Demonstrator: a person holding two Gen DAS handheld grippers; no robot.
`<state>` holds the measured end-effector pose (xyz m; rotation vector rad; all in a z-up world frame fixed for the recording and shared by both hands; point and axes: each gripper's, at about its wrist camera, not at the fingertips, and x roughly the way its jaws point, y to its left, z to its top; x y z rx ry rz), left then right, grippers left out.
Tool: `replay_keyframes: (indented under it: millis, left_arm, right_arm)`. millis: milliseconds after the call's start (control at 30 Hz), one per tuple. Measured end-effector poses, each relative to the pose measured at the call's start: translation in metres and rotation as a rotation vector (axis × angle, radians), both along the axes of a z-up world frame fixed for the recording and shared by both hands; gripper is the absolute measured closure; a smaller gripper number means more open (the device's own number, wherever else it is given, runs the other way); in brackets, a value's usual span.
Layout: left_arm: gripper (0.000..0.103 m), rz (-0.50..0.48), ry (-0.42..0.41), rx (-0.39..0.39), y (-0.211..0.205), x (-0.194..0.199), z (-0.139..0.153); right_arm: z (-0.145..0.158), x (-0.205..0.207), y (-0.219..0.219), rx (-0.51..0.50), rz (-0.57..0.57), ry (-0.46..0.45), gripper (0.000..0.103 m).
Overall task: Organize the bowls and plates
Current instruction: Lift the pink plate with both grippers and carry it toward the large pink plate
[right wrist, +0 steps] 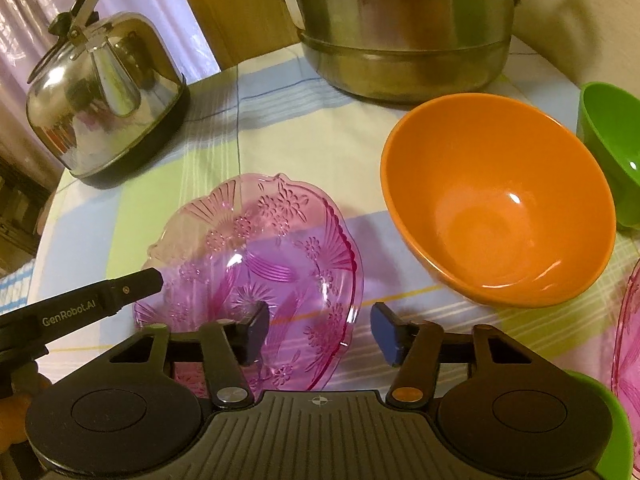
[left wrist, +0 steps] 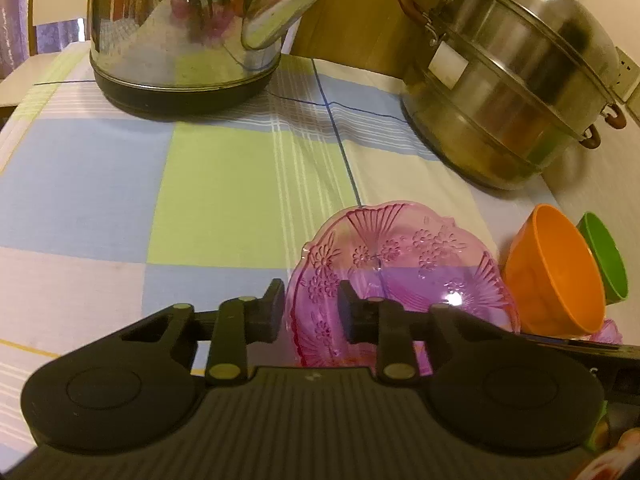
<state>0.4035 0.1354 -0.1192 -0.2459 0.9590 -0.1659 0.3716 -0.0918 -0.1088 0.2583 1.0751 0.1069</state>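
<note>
Left tool (left wrist: 308, 310) pinches the near rim of a pink glass plate (left wrist: 400, 264), low centre on the desk. Right tool (right wrist: 320, 328) straddles its opposite rim, unclenched. Slick glass could slip and strike the orange bowl (right wrist: 496, 216) at right.

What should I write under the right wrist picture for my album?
The right gripper straddles the rim of a pink glass plate beside an orange bowl.
</note>
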Motion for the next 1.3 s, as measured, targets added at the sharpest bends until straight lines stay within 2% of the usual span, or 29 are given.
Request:
replay_keyframes:
  millis: [133,200,300,500,833,1100,1300]
  left_arm:
    - [0.087,0.017,-0.001,0.002,0.002,-0.001,0.002]
    - [0.088,0.030,-0.004,0.007,0.003,-0.003,0.004]
    - [0.088,0.035,-0.008,0.005,0.004,-0.007,0.009]
    - [0.088,0.043,-0.044,0.006,0.007,-0.019,0.027]
    - [0.088,0.055,-0.115,0.010,0.004,-0.058,0.067]
    - [0.088,0.107,-0.150,-0.022,0.000,-0.120,0.095]
    - [0.088,0.131,-0.166,0.001,-0.007,-0.176,0.119]
  right_arm:
    - [-0.004,0.001,0.000,-0.011,0.004,0.009,0.068]
    - [-0.004,0.001,-0.002,-0.018,-0.001,0.006,0.079]
    - [-0.003,-0.001,-0.004,-0.020,-0.004,0.006,0.088]
    - [0.009,-0.007,-0.004,-0.022,0.000,-0.017,0.090]
    - [0.046,-0.038,-0.006,-0.022,0.020,-0.082,0.090]
    - [0.077,-0.080,-0.012,-0.014,0.047,-0.125,0.091]
    - [0.100,-0.128,-0.015,-0.008,0.086,-0.167,0.091]
